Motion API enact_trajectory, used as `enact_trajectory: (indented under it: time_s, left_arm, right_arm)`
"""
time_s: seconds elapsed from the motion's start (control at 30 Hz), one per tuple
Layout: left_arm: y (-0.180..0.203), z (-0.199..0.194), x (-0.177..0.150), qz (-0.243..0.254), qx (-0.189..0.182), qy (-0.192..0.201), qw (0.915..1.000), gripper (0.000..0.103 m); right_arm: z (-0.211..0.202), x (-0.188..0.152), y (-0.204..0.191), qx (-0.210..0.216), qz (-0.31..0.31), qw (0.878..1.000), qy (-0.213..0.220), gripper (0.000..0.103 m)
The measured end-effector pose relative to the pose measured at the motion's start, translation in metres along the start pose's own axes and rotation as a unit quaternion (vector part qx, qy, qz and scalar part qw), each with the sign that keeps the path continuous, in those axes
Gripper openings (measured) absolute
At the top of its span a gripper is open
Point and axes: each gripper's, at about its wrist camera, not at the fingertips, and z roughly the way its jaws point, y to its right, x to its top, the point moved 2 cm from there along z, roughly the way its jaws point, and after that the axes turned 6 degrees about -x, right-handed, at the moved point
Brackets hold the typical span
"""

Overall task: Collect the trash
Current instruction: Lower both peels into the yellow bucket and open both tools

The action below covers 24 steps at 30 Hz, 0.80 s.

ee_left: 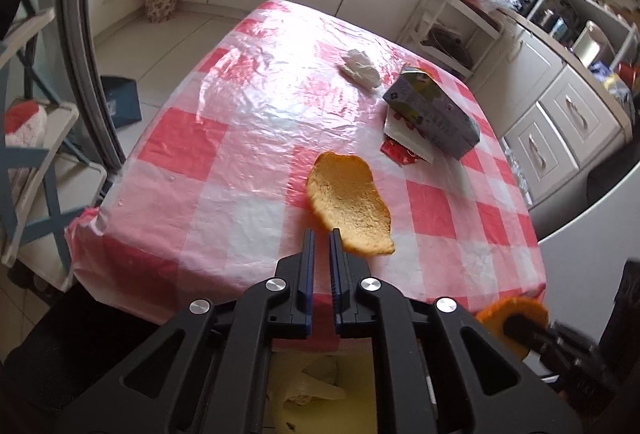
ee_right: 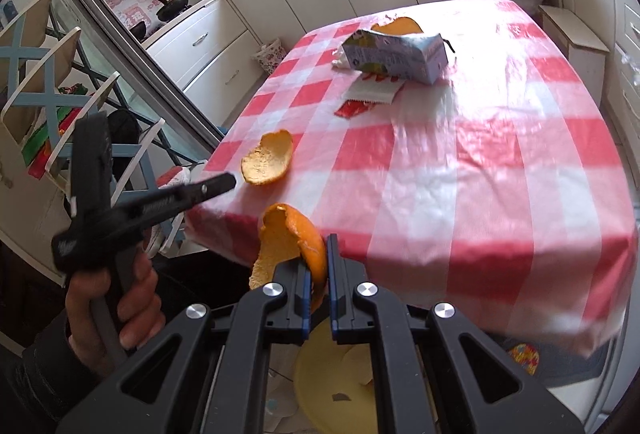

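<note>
Two orange peels in play: one carried, one loose on the counter.

Right gripper (ee_right: 318,266) has its fingers clamped on an orange peel (ee_right: 288,238), held past the counter (ee_right: 480,174) edge above the yellow bag (ee_right: 332,366), likely for dropping. It stands on edge, long axis near upright. Left gripper (ee_left: 322,246) fingers nearly closed, empty. Second peel (ee_left: 348,202) lies just beyond them, pith up, long axis running diagonally away.

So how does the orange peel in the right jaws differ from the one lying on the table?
The held peel is clamped upright in the right gripper, off the table edge; the loose peel lies on the tablecloth, touched by nothing. The held peel shows glossy orange skin; the loose peel shows only pale pith. Both are curled orange scraps.
</note>
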Motion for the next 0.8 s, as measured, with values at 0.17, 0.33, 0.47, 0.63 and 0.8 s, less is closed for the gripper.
enact_trajectory:
  time_s: [0.17, 0.33, 0.47, 0.63, 0.8]
  left_arm:
    - [-0.005, 0.006, 0.004, -0.015, -0.005, 0.008, 0.9998, 0.041]
    - [-0.003, 0.026, 0.015, -0.031, 0.003, 0.009, 0.9995, 0.042]
    - [0.001, 0.040, 0.022, -0.038, 0.009, 0.020, 0.9990, 0.041]
    - [0.005, 0.051, 0.022, -0.025, -0.005, -0.001, 0.9997, 0.006]
    - [0.012, 0.039, 0.014, -0.001, -0.012, 0.001, 0.9999, 0.004]
  right_arm:
    - [0.002, -0.009, 0.000, -0.001, 0.007, 1.000, -0.006, 0.008]
    - [0.007, -0.009, -0.002, 0.001, 0.005, 1.000, -0.010, 0.008]
    - [0.010, -0.009, -0.001, 0.003, 0.006, 1.000, -0.013, 0.008]
    - [0.008, -0.008, 0.001, 0.002, 0.008, 1.000, -0.011, 0.008]
    - [0.007, -0.007, 0.001, 0.000, 0.007, 1.000, -0.010, 0.008]
